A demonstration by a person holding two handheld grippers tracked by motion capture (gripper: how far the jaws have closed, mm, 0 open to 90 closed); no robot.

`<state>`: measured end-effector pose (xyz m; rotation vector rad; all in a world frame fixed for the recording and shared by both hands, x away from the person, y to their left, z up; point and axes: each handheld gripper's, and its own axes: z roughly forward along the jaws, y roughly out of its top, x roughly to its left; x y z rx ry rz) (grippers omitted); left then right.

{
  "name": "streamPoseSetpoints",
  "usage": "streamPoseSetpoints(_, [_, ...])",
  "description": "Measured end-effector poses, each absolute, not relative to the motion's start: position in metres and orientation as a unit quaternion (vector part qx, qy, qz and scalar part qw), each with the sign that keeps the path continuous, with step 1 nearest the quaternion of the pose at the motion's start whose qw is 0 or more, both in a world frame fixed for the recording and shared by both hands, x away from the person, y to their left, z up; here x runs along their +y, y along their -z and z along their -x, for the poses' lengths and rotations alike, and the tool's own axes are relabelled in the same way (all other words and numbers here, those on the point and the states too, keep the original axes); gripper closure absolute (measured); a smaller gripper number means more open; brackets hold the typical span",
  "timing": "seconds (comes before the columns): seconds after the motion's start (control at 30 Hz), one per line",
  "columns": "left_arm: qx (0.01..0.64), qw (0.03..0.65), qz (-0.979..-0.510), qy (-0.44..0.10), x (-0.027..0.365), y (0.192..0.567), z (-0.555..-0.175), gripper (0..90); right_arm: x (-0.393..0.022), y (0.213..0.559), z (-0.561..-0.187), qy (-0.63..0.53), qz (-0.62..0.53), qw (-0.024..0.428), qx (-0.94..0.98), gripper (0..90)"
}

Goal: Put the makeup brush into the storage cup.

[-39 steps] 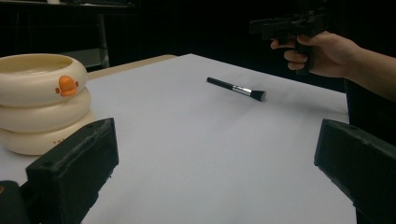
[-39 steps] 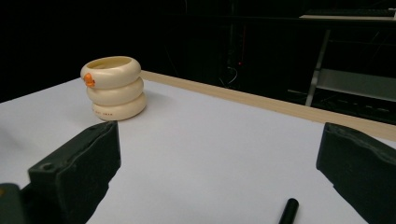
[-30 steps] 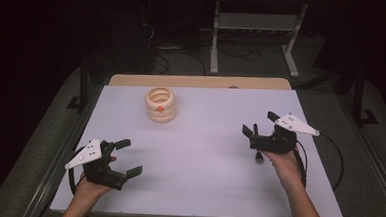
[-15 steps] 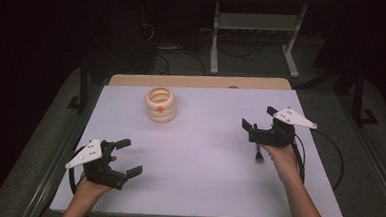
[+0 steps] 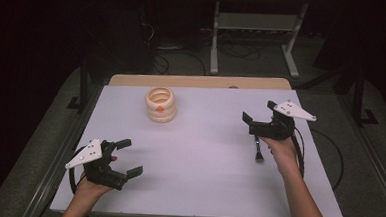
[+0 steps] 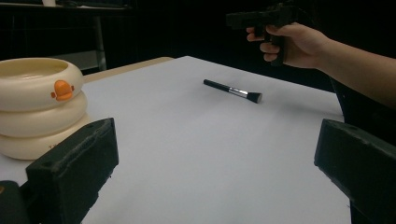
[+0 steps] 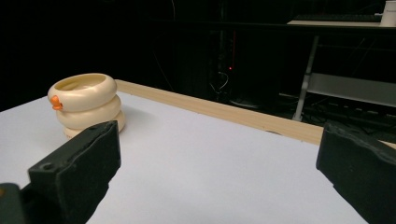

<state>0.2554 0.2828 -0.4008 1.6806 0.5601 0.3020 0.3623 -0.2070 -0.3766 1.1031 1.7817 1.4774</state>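
**A:** High view first: the right gripper (image 5: pixel 259 115) hangs above the right side of the white table (image 5: pixel 203 159), jaws spread wide, nothing between them. Just below it, beside the hand, a black brush (image 5: pixel 257 149) lies flat on the tabletop.

**B:** And the left gripper (image 5: pixel 128 157) sits low at the near left corner, jaws wide apart too, empty. A cream stacked-ring cup (image 5: pixel 160 105) with an orange mark stands upright toward the far left, well apart from both.

**A:** Over to the left gripper view: its two black jaws rise at either edge, a broad gap between. The brush (image 6: pixel 233 91) lies across the table in mid-distance, bristle end toward the right, clear of everything.

**B:** The cup (image 6: pixel 39 105) is close by on the left, and the right gripper (image 6: pixel 261 18) is held in a hand above and beyond the brush, not touching it.

**A:** Right gripper view: jaws wide again, bare table between them.

**B:** The cup (image 7: pixel 86 102) stands at far left, near the table's wooden strip (image 7: pixel 224 112).
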Motion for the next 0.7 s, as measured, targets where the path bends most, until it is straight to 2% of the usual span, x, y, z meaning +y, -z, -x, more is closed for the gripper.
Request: streamPoseSetpoints(0.7, [0.249,0.623,-0.730,-0.131,0.284,0.402,-0.256,0.0,-0.206,0.375,-0.383,-0.550,-0.425,0.290,0.658,0.0])
